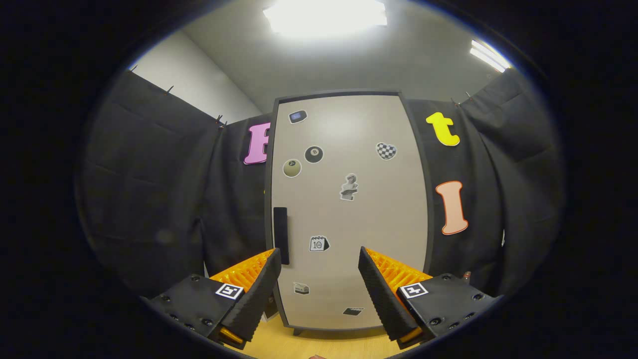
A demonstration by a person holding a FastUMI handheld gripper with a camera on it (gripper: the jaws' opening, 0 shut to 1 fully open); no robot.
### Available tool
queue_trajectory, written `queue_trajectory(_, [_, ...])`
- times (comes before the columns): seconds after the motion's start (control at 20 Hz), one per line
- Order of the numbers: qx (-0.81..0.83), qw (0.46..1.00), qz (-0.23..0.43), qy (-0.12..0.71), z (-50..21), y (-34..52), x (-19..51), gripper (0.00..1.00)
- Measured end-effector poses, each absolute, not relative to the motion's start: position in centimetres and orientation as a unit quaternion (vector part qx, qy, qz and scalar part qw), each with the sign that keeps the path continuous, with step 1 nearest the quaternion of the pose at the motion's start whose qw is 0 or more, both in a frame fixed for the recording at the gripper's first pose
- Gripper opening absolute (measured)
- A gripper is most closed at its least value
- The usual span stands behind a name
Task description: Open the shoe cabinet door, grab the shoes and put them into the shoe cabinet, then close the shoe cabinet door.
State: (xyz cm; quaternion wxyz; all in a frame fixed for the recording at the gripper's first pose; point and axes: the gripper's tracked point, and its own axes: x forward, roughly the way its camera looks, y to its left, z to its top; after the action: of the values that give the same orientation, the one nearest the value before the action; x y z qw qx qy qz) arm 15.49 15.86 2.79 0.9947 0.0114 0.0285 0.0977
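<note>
The shoe cabinet (349,209) stands upright ahead of me, a tall pale door in a dark frame, with several stickers on it. The door is closed. A dark vertical handle (280,234) sits at the door's left edge, just above my left fingertip. My gripper (319,257) is open, nothing between its fingers, which stand a short way in front of the door's lower half. The cabinet rests on a light wooden floor (319,344).
Black cloth (164,199) hangs on both sides of the cabinet, close against it. A grey wall and bright ceiling lights (324,17) are above.
</note>
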Motion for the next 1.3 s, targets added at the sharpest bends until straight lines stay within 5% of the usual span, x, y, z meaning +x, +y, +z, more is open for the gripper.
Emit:
queue_trajectory(0.8, [-0.014, 0.989, 0.115, 0.096, -1.1, 24.1, 28.0, 0.94])
queue_trajectory(1.1, [-0.016, 0.983, 0.112, 0.143, -4.0, 25.3, 29.6, 0.51])
queue_trajectory(1.3, [-0.016, 0.982, 0.101, 0.161, -5.2, 25.3, 31.1, 0.46])
